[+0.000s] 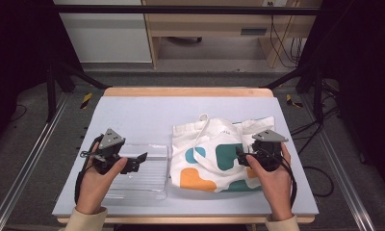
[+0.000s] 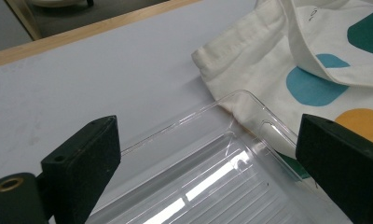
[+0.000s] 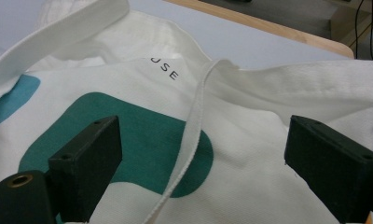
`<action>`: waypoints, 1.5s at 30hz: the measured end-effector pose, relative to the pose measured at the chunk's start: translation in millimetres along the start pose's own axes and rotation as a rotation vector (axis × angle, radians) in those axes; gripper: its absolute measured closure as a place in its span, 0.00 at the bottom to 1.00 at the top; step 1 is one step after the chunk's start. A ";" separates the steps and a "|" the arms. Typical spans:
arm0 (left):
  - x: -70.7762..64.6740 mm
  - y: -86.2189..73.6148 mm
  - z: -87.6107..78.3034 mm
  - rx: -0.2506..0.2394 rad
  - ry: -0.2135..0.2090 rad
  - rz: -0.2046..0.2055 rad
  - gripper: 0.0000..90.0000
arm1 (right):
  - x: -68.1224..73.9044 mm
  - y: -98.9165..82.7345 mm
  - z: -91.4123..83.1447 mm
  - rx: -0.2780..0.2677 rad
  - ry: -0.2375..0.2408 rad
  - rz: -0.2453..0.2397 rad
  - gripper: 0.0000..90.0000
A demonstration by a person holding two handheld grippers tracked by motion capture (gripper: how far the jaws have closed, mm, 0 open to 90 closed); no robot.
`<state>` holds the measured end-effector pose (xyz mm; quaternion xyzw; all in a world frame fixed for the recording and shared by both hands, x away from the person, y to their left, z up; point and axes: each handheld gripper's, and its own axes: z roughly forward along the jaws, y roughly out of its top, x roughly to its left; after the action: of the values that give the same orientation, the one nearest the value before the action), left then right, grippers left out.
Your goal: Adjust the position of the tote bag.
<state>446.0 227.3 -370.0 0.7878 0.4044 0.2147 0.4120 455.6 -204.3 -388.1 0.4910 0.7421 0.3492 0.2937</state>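
Both jaws wide: tray, bag beneath.

Work surface and surroundings, as I am facing them. A pale grey table top is lying flat before me, and a light wooden edge is running along its far side. Grey floor is showing around it. Metal rails are flanking the table, one at the left and one at the right. Yellow-and-black markers are sitting near both far corners. Beyond, a white cabinet is standing beside a wooden desk, with dark cables hanging at the desk's right end.
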 end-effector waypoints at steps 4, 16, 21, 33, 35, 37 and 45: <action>1.1 -0.2 -0.7 0.004 -0.002 0.001 0.07 | -6.7 -2.0 -1.6 -0.004 -0.002 0.006 0.12; -1.6 0.3 -1.8 0.026 -0.003 0.041 0.08 | -27.2 -5.8 -14.1 0.010 -0.014 0.020 0.15; -0.4 1.4 -6.6 0.021 0.012 0.051 0.08 | -43.6 -5.2 -24.4 0.027 -0.039 0.006 0.22; 0.6 0.7 -8.1 0.016 0.033 0.059 0.09 | -86.9 -5.3 -14.8 0.085 -0.047 -0.021 0.25; 0.1 0.7 -8.0 0.015 0.031 0.061 0.09 | -93.7 -5.1 -8.8 0.103 -0.037 -0.019 0.24; -0.2 0.6 -7.5 0.016 0.031 0.063 0.09 | -101.0 -4.5 -2.1 0.106 -0.031 -0.004 0.24; -2.4 0.0 -4.5 0.019 0.011 0.062 0.09 | -117.3 8.7 28.1 0.130 0.015 0.042 0.21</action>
<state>441.6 227.4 -367.4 0.8025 0.3841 0.2279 0.3955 522.5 -305.0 -386.6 0.5218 0.7550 0.3099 0.2481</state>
